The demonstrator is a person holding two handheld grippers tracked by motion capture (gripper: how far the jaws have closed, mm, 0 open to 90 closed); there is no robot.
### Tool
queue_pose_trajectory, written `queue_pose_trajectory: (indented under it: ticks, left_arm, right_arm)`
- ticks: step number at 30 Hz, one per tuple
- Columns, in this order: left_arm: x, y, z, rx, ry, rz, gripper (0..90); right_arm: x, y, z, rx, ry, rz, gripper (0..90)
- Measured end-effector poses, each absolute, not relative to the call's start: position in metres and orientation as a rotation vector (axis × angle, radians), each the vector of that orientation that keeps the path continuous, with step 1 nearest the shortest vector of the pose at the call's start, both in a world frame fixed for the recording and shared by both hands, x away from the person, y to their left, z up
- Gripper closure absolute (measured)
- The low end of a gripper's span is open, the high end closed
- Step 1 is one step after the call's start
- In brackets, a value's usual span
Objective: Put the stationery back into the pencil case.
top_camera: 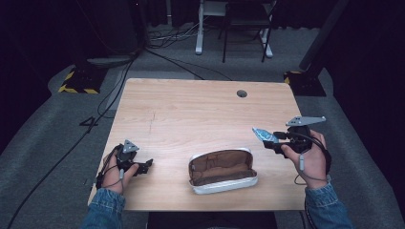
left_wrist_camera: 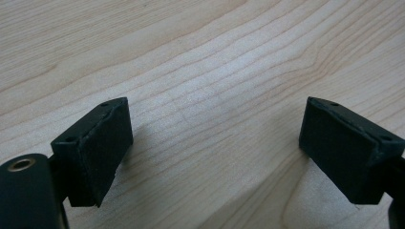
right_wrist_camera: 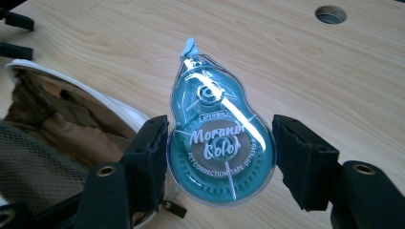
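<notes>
Right gripper (right_wrist_camera: 219,152): jaws pinching tape (right_wrist_camera: 217,138), mid-right of high view, above table (top_camera: 191,109) | Left gripper (left_wrist_camera: 215,148): jaws spread, empty, lower left | Risk: smooth rounded shell may slip free before reaching open case (top_camera: 222,171), lower centre.

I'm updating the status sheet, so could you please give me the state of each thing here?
Correction tape: clamped in the right gripper, off the table.
Pencil case: open, lying on the table.
Left gripper: open, empty, low over the wood.
</notes>
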State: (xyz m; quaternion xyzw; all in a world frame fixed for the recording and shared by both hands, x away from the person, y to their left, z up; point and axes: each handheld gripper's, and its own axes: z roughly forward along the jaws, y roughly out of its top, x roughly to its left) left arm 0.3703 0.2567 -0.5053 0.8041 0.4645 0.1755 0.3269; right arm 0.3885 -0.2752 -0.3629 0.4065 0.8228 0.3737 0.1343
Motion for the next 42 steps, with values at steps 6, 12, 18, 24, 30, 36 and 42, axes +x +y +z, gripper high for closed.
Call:
queue_pose_trajectory:
  ticks: [6,12,18,24,30,36,42]
  left_arm:
    - [0.370,0.257,-0.505,2.107,1.216,0.460,11.3]
    - [0.370,0.257,-0.505,2.108,1.216,0.457,11.3]
    - [0.370,0.257,-0.505,2.105,1.218,0.457,11.3]
    - [0.370,0.257,-0.505,2.108,1.215,0.457,11.3]
    - [0.370,0.257,-0.505,2.108,1.216,0.457,11.2]
    - [0.370,0.257,-0.505,2.108,1.217,0.457,11.3]
    - [0.370,0.257,-0.505,2.108,1.216,0.457,11.3]
  right_arm:
    - [0.383,-0.265,-0.359,1.128,2.432,1.106,39.5]
    - [0.377,-0.253,-0.356,1.067,2.474,1.116,39.4]
    - [0.372,-0.242,-0.355,1.021,2.513,1.118,39.5]
    - [0.367,-0.229,-0.355,0.971,2.564,1.118,39.5]
    - [0.362,-0.217,-0.355,0.927,2.614,1.110,39.4]
    - [0.359,-0.206,-0.357,0.886,2.664,1.101,39.4]
    - [0.356,-0.197,-0.360,0.849,2.710,1.088,39.4]
